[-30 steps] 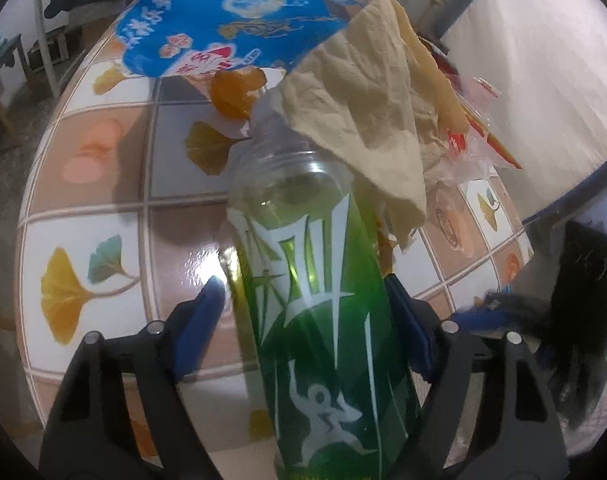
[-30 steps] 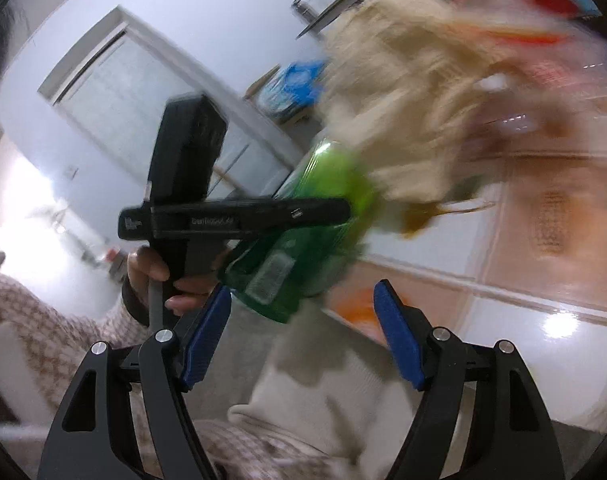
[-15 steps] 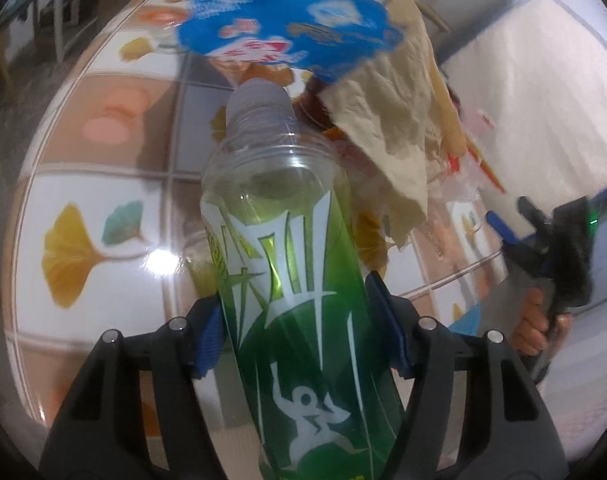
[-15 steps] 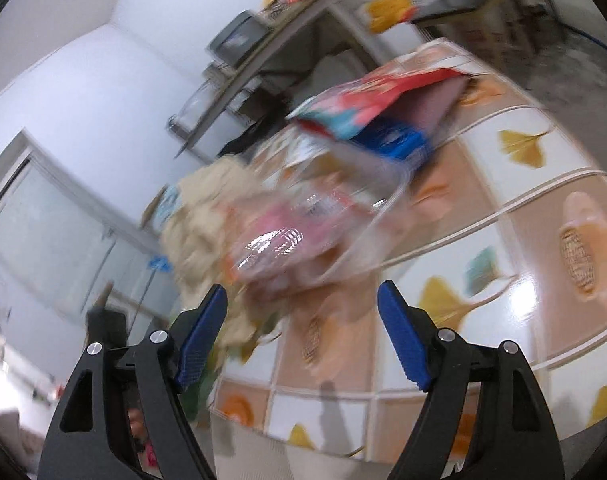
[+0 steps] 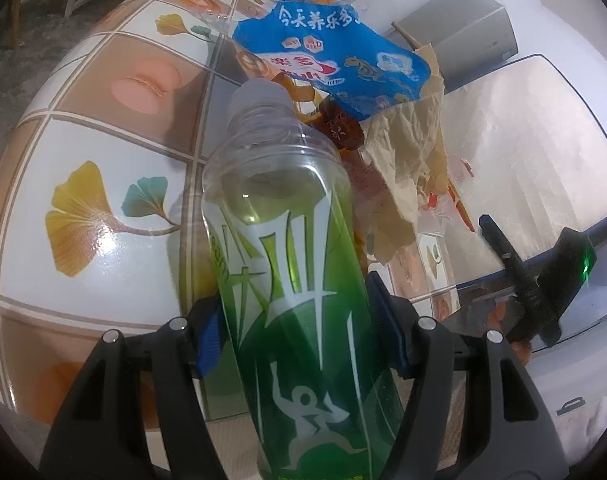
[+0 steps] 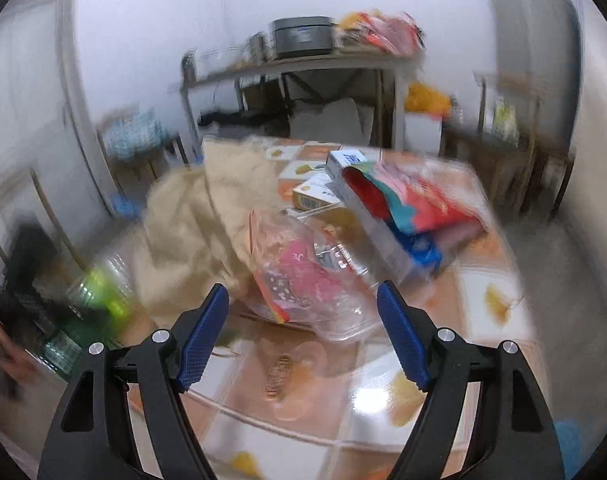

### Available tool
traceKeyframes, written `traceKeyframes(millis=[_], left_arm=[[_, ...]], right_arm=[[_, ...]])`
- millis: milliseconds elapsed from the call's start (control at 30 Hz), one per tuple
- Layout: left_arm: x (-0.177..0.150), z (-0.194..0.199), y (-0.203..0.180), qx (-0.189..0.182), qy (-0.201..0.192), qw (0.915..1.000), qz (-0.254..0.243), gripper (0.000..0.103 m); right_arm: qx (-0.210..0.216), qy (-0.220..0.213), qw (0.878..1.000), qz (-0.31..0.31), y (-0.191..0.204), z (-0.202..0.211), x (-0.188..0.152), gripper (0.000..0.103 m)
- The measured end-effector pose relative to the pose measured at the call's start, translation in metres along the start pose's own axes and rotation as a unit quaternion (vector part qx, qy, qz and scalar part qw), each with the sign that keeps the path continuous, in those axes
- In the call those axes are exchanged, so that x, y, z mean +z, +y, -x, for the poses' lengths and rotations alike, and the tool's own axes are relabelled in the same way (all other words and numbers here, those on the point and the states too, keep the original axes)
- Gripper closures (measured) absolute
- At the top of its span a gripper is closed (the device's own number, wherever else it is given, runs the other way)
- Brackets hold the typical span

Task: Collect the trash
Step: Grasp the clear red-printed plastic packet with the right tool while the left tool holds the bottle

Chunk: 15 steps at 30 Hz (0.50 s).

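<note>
Since the earlier frame the left hand-held gripper (image 5: 299, 328) has been closing its jaws on the green-labelled clear plastic bottle (image 5: 287, 264); both blue pads are now pressing its sides, clamped, where a second ago they were standing off it. Right-wrist view has swung from the person's sleeve and the other tool round to the trash pile.

Bottle is running lengthwise straight out from the left hand-held gripper, neck pointing far, toward the heap, base cut off at the near edge of view. Its neck is ending just beside the blue printed plastic wrapper (image 5: 335, 64) and the crumpled beige paper napkin (image 5: 407, 160), which lies to its right.

Right hand-held gripper (image 6: 303, 332) is standing wide apart with nothing between the pads. Directly ahead of it, near, is lying the clear crinkled plastic bag with pink contents (image 6: 303, 280); beyond that, far right, the red and blue snack packet (image 6: 407, 208). All of it is resting on the tiled tabletop with ginkgo-leaf print (image 5: 83, 208). So the free right hand is the nearer one to the remaining litter, and the bag is lying square in front of its open jaws.

Hard to make out: right-wrist picture is heavily smeared. Whether the bottle is touching the tabletop cannot be told. No bin is showing anywhere.
</note>
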<state>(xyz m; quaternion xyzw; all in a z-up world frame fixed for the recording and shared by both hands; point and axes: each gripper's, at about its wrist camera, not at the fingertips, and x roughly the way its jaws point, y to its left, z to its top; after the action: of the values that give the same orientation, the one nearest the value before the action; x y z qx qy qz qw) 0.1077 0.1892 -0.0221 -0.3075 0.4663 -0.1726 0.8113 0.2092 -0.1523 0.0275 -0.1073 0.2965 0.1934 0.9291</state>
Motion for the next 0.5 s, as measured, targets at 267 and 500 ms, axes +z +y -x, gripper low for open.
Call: traceKeyframes(millis=[267, 500], left_arm=[[-0.002, 0.01, 0.007, -0.003, -0.005, 1.0, -0.007, 0.043], [-0.007, 0.013, 0.006, -0.002, -0.012, 0.9999, -0.008, 0.043]], right_arm=[[-0.076, 0.03, 0.989, 0.121, 0.029, -0.029, 0.002, 0.068], [-0.087, -0.002, 0.991, 0.099, 0.024, -0.011, 0.01, 0.092]])
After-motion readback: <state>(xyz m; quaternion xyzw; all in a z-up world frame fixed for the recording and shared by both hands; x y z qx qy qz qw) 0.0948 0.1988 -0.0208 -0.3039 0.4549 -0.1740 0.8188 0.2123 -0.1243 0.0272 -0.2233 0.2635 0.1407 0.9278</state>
